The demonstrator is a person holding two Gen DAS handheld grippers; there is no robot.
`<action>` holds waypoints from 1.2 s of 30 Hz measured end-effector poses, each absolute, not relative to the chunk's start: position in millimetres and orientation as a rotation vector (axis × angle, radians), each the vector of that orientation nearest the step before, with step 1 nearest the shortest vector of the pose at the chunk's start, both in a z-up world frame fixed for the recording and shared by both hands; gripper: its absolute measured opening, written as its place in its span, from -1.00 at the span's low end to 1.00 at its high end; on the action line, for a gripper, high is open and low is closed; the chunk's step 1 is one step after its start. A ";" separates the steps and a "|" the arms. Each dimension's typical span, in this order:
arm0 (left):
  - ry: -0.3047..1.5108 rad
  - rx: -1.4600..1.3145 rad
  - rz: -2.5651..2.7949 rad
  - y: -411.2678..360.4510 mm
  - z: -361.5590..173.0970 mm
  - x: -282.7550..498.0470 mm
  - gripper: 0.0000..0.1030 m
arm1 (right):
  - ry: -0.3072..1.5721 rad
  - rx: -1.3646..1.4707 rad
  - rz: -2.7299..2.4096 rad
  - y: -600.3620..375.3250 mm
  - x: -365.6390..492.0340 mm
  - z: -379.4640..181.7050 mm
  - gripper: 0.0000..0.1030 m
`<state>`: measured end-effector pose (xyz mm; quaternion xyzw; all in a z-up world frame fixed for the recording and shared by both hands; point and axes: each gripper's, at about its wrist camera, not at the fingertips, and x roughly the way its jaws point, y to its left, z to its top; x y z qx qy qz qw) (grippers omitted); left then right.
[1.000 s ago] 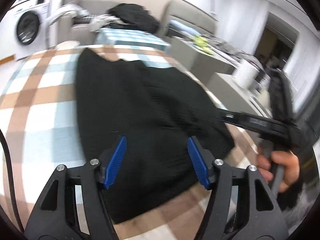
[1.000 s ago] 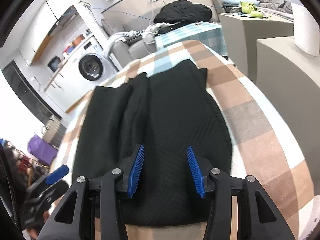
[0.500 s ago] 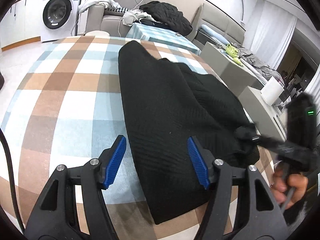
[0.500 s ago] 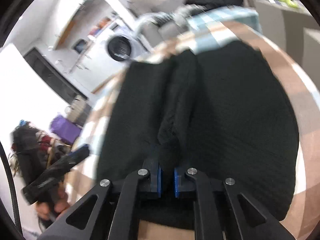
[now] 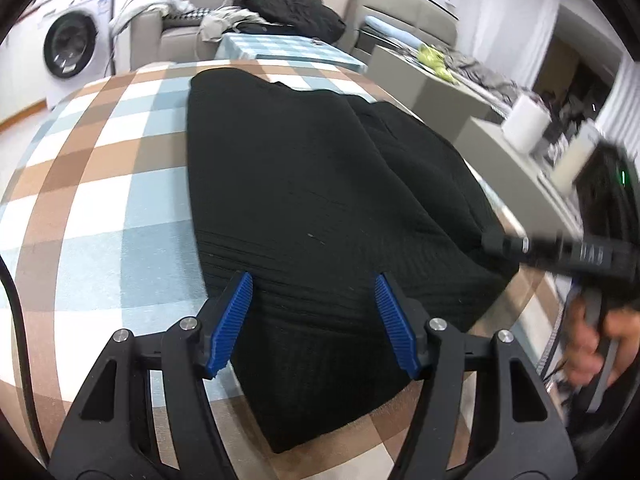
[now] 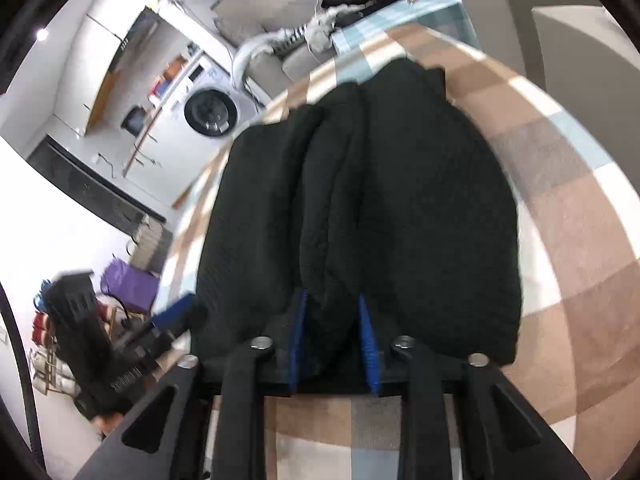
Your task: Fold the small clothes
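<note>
Black sweater [image 5: 312, 216] lies flat on a checked cloth [image 5: 104, 184] of brown, blue and white squares. It is folded long and narrow. One end points at the far edge of the cloth. The near end lies by the two claws.

No words on the sweater or the cloth can be read. The right claw has some small white letters on its arm in the left camera view, but they are too blurry to read.

The left claw [image 5: 314, 322] hangs over the near end of the sweater. Its blue pads are wide apart and hold nothing. The sweater's left side edge runs just under the left pad.

The right claw [image 6: 332, 336] is at the near edge of the sweater. A bunched fold of the black knit sits between its blue pads [image 6: 365, 340]. Its jaws are opening, and I cannot tell if the pads press on the fold. A hand [image 5: 592, 344] holds this claw at the right side of the left camera view.

The cloth is bare and wide on the left of the sweater. A thinner strip is bare on the right. A washing machine [image 5: 74, 44] and a couch [image 5: 168, 28] with a pile of clothes [image 5: 288, 8] stand past the far edge.
</note>
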<state>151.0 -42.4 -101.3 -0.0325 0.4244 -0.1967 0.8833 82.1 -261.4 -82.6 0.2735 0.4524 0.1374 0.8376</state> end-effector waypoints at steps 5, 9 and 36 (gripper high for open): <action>0.916 0.035 -0.460 -60.4 -109.2 138.0 0.20 | 0.924 0.542 0.221 -267.6 85.8 -73.5 -0.41; 0.925 0.019 -0.467 -58.5 -110.8 131.9 0.20 | 0.800 0.561 0.291 -266.3 91.1 -47.9 -0.36; 0.912 -0.086 -0.416 -43.6 -103.6 140.0 0.23 | 0.949 0.496 0.497 -250.3 89.1 -95.3 -0.24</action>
